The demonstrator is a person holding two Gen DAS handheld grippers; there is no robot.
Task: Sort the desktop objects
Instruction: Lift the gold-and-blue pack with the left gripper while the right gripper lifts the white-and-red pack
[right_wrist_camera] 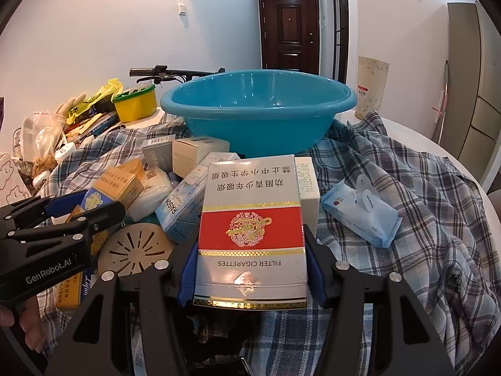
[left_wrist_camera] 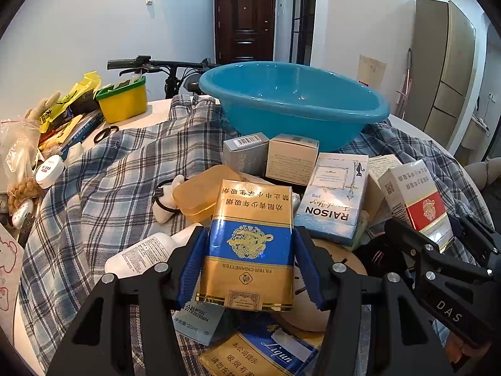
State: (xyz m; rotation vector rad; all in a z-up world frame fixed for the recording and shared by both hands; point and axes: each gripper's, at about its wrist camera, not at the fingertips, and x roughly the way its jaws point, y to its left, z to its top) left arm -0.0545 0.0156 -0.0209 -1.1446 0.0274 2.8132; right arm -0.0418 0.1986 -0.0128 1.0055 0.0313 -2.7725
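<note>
While both grippers are lifting cigarette packs above the cluttered tabletop, the left gripper (left_wrist_camera: 250,269) jaws are clamping a gold-blue pack (left_wrist_camera: 249,247), the right gripper (right_wrist_camera: 250,266) a red-white pack (right_wrist_camera: 250,235); glossy wrapping could slip before the blue basin (right_wrist_camera: 260,109).

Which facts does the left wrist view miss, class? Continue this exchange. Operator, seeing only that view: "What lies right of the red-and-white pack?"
Observer: A pale blue wipes packet lies on the plaid cloth.
Operator: What is printed low on that pack's face?
Observer: The red-and-white pack, clamped in the right gripper, reads FILTER CIGARETTES, upside down.
Operator: Any marking on my left gripper's side?
Observer: The left gripper body reads GenRobot.AI.
</note>
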